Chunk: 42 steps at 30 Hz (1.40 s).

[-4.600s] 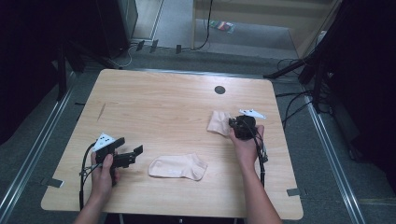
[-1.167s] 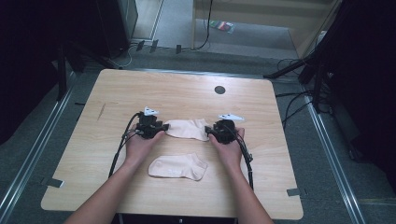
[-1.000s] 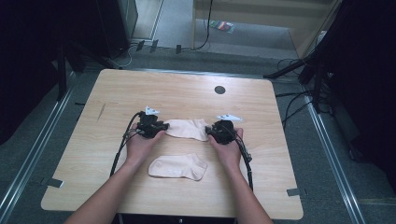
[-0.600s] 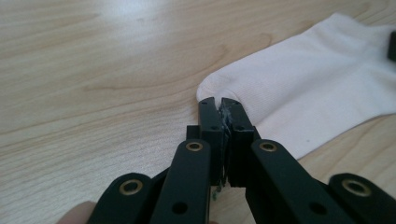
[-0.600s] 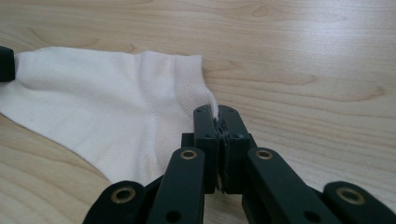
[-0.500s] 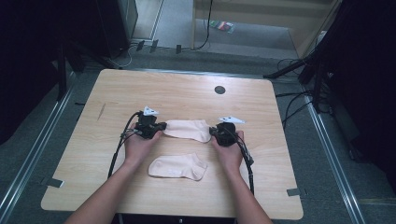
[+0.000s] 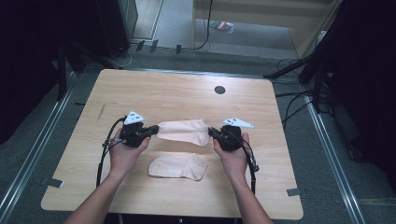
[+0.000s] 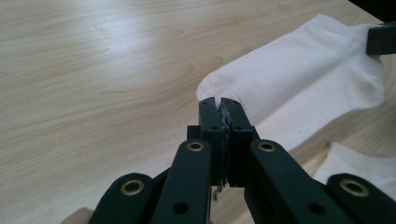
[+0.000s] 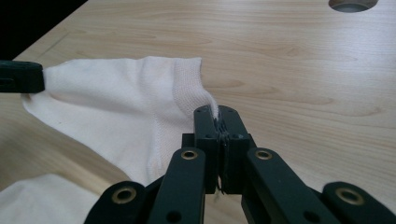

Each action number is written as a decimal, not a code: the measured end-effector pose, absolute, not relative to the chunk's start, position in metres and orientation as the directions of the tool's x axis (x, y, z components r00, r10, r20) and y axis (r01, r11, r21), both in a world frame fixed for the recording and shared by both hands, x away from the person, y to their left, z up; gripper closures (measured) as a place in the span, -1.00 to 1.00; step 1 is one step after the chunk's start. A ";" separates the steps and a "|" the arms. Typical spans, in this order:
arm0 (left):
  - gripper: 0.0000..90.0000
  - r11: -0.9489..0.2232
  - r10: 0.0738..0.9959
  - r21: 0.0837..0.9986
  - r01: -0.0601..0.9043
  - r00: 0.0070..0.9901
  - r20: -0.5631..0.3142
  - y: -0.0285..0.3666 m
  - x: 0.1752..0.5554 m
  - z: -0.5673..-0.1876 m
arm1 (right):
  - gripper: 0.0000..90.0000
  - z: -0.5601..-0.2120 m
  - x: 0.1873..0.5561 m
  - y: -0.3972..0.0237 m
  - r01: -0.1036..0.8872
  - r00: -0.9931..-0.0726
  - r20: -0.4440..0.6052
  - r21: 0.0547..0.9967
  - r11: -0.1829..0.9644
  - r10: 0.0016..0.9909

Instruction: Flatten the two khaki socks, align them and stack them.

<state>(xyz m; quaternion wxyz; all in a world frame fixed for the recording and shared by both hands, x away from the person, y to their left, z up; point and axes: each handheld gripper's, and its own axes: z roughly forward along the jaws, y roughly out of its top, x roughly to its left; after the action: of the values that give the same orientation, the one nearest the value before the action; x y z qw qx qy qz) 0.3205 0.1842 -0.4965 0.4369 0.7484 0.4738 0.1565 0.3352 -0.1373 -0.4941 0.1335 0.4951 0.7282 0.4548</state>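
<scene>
White sock (image 7: 183, 131) stretched btwn my grippers mid surface (image 7: 177, 93): left gripper (image 7: 150, 131) clenched on toe, right gripper (image 7: 213, 132) clenched on cuff. 2nd sock (image 7: 177, 166) flat just nearer me.

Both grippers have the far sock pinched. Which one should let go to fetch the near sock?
Probably the left. The near sock lies toward the left gripper, which pinches the far sock's toe end; the right gripper sits a little farther away and holds the cuff. The difference is small.
</scene>
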 end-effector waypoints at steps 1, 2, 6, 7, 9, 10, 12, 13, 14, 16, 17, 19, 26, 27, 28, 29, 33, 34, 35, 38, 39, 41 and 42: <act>1.00 -0.161 0.842 0.804 0.572 0.504 -0.190 0.188 0.311 -0.496 | 0.98 -0.493 0.332 -0.137 0.598 -0.478 0.253 0.795 0.101 0.841; 1.00 -0.161 0.838 0.804 0.572 0.509 -0.195 0.190 0.307 -0.496 | 0.98 -0.492 0.327 -0.135 0.595 -0.485 0.253 0.797 0.103 0.837; 1.00 -0.166 0.832 0.805 0.570 0.519 -0.195 0.196 0.290 -0.495 | 0.98 -0.492 0.311 -0.133 0.600 -0.504 0.258 0.791 0.119 0.825; 1.00 -0.166 0.832 0.805 0.570 0.519 -0.195 0.196 0.290 -0.495 | 0.98 -0.492 0.311 -0.133 0.600 -0.504 0.258 0.791 0.119 0.825; 1.00 -0.155 0.824 0.807 0.570 0.525 -0.213 0.201 0.276 -0.494 | 0.98 -0.493 0.302 -0.133 0.604 -0.513 0.264 0.787 0.126 0.817; 1.00 -0.159 0.825 0.807 0.568 0.526 -0.207 0.202 0.269 -0.495 | 0.98 -0.493 0.298 -0.133 0.606 -0.516 0.266 0.785 0.127 0.814; 1.00 -0.163 0.825 0.809 0.565 0.528 -0.203 0.203 0.264 -0.495 | 0.99 -0.494 0.290 -0.133 0.608 -0.524 0.265 0.782 0.137 0.810; 1.00 -0.166 0.821 0.807 0.567 0.533 -0.205 0.203 0.259 -0.496 | 0.99 -0.494 0.290 -0.133 0.608 -0.524 0.265 0.782 0.137 0.810; 1.00 -0.176 0.822 0.807 0.563 0.536 -0.194 0.203 0.251 -0.498 | 0.99 -0.495 0.284 -0.133 0.607 -0.531 0.264 0.781 0.145 0.805; 1.00 -0.176 0.820 0.805 0.566 0.537 -0.199 0.205 0.243 -0.501 | 0.98 -0.496 0.279 -0.134 0.611 -0.537 0.268 0.777 0.149 0.800; 1.00 -0.179 0.820 0.803 0.568 0.537 -0.197 0.204 0.240 -0.503 | 0.99 -0.497 0.276 -0.134 0.613 -0.539 0.266 0.775 0.155 0.799; 1.00 -0.178 0.820 0.802 0.570 0.537 -0.200 0.205 0.238 -0.503 | 0.99 -0.498 0.273 -0.133 0.617 -0.540 0.269 0.771 0.157 0.797; 1.00 -0.223 0.810 0.784 0.579 0.557 -0.181 0.206 0.223 -0.511 | 0.99 -0.508 0.259 -0.136 0.628 -0.548 0.254 0.755 0.191 0.797; 1.00 -0.230 0.809 0.780 0.581 0.560 -0.179 0.206 0.222 -0.514 | 0.99 -0.509 0.258 -0.137 0.629 -0.546 0.253 0.753 0.192 0.799; 1.00 -0.235 0.810 0.780 0.581 0.560 -0.173 0.206 0.221 -0.515 | 0.99 -0.511 0.256 -0.138 0.627 -0.545 0.248 0.754 0.193 0.801; 1.00 -0.235 0.810 0.780 0.581 0.560 -0.173 0.206 0.221 -0.515 | 0.99 -0.511 0.256 -0.138 0.627 -0.545 0.248 0.754 0.193 0.801; 1.00 -0.243 0.819 0.773 0.585 0.551 -0.159 0.205 0.222 -0.521 | 0.99 -0.516 0.253 -0.139 0.631 -0.546 0.236 0.747 0.209 0.804; 1.00 -0.248 0.818 0.773 0.584 0.553 -0.155 0.205 0.221 -0.522 | 0.99 -0.517 0.253 -0.139 0.629 -0.543 0.230 0.748 0.211 0.808; 1.00 -0.260 0.819 0.770 0.583 0.556 -0.144 0.203 0.221 -0.523 | 0.99 -0.518 0.252 -0.139 0.629 -0.545 0.229 0.748 0.213 0.807; 1.00 -0.268 0.813 0.768 0.582 0.564 -0.144 0.200 0.221 -0.524 | 0.99 -0.521 0.253 -0.138 0.640 -0.541 0.246 0.741 0.204 0.804; 1.00 -0.273 0.812 0.768 0.579 0.567 -0.140 0.198 0.221 -0.525 | 0.99 -0.521 0.253 -0.138 0.641 -0.544 0.250 0.740 0.204 0.801; 1.00 -0.280 0.811 0.769 0.575 0.570 -0.132 0.196 0.220 -0.526 | 0.99 -0.522 0.254 -0.138 0.643 -0.545 0.256 0.738 0.202 0.798; 1.00 -0.284 0.810 0.770 0.572 0.573 -0.127 0.195 0.220 -0.526 | 0.99 -0.522 0.254 -0.138 0.646 -0.545 0.259 0.736 0.203 0.797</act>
<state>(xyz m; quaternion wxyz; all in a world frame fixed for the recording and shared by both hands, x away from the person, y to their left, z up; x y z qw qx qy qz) 0.2198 0.1949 -0.5262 0.4073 0.7877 0.4385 0.1462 0.2539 -0.1376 -0.5223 0.0894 0.4683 0.7705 0.4231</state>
